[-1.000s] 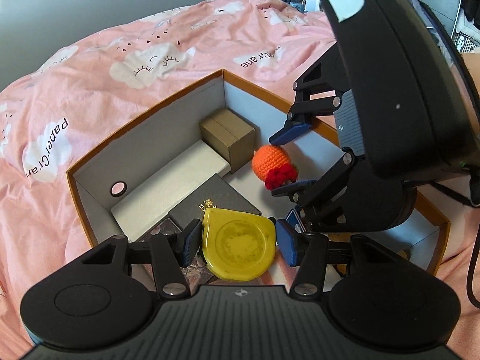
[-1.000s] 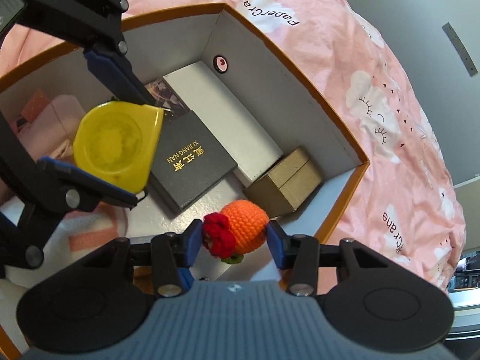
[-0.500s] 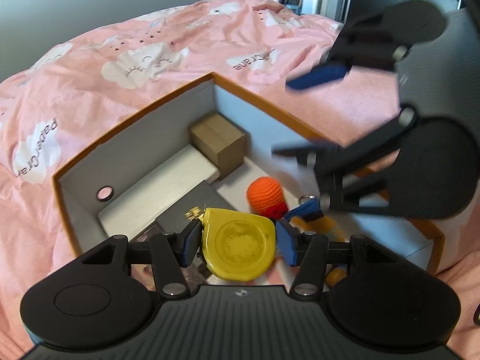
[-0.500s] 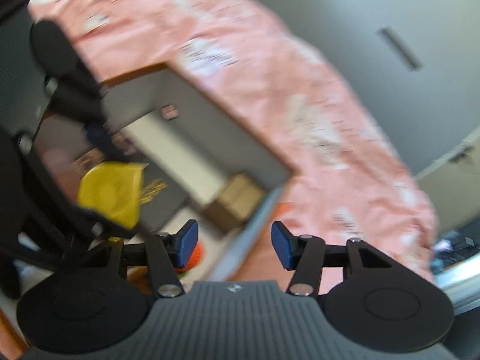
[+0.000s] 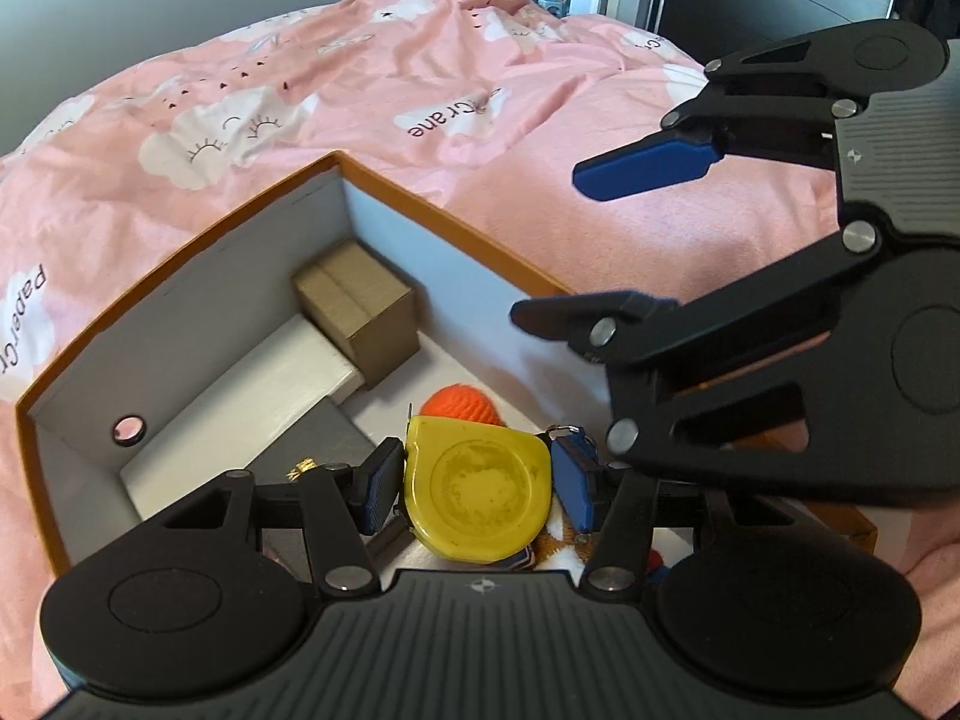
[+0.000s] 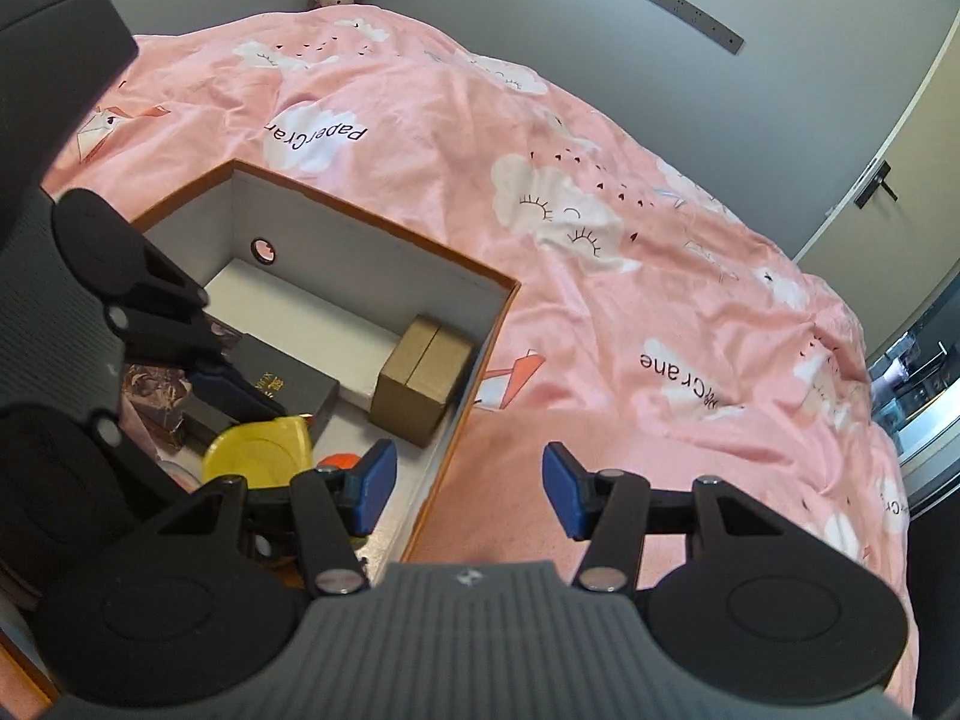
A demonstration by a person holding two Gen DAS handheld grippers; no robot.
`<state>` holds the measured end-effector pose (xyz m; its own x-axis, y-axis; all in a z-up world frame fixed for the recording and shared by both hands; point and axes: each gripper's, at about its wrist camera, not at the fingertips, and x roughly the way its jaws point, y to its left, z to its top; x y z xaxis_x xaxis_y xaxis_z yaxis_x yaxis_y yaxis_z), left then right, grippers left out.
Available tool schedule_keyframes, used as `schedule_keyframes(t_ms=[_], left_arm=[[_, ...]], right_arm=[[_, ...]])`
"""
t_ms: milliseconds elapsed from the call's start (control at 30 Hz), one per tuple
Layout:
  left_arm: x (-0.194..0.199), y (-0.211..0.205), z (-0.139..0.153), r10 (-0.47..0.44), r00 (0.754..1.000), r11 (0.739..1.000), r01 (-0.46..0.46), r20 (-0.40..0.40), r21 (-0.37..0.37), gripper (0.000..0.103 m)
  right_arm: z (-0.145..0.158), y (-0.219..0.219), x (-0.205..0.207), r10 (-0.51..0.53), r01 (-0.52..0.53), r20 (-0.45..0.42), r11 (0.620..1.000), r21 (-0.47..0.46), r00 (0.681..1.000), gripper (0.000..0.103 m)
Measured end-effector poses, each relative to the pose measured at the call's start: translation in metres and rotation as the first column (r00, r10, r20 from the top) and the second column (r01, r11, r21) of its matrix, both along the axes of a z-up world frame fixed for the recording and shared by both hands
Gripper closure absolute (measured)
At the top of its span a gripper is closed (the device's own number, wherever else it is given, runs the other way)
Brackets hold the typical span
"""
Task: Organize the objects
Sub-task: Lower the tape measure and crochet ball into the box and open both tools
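Note:
My left gripper (image 5: 477, 483) is shut on a yellow tape measure (image 5: 477, 489) and holds it over the open orange-rimmed box (image 5: 420, 204). An orange crocheted ball (image 5: 459, 405) lies on the box floor just beyond the tape measure. My right gripper (image 6: 468, 495) is open and empty, raised above the box's right wall, over the bedspread. It also shows in the left wrist view (image 5: 606, 240). The tape measure (image 6: 258, 456) and the ball (image 6: 339, 461) show in the right wrist view too.
Inside the box are a small brown carton (image 5: 357, 312), a white flat box (image 5: 252, 396), a dark box with gold lettering (image 6: 282, 387) and soft toys near the front. The box sits on a pink cloud-print bedspread (image 5: 300, 102). A door (image 6: 888, 138) is far right.
My right gripper let go of the orange ball, opened, and rose up and out of the box to the right. The ball now lies on the box floor. My left gripper still holds the tape measure.

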<state>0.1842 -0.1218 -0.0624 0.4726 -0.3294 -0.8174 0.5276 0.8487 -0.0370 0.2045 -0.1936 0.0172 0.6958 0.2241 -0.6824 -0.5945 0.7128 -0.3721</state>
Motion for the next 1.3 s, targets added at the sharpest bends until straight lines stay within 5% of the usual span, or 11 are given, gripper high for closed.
schedule_keyframes(t_ms=[633,800,1300], left_arm=[[0.009,0.011,-0.016,0.06,0.998,0.998,-0.06,0.011,0.006,0.042],[0.013,0.016,-0.011,0.083,0.997,0.995,-0.082,0.009,-0.057,0.042],[0.022,-0.003,-0.024,0.062,0.998,0.998,-0.062,0.009,-0.014,0.041]], right_arm=[[-0.004,-0.006,-0.001,-0.033,0.033,-0.056,0.999,0.013,0.998,0.048],[-0.003,-0.011,0.002,-0.06,0.061,-0.049,0.998,0.027,0.997,0.048],[-0.003,-0.019,0.009,-0.089,0.094,-0.084,0.993,0.064,0.992,0.049]])
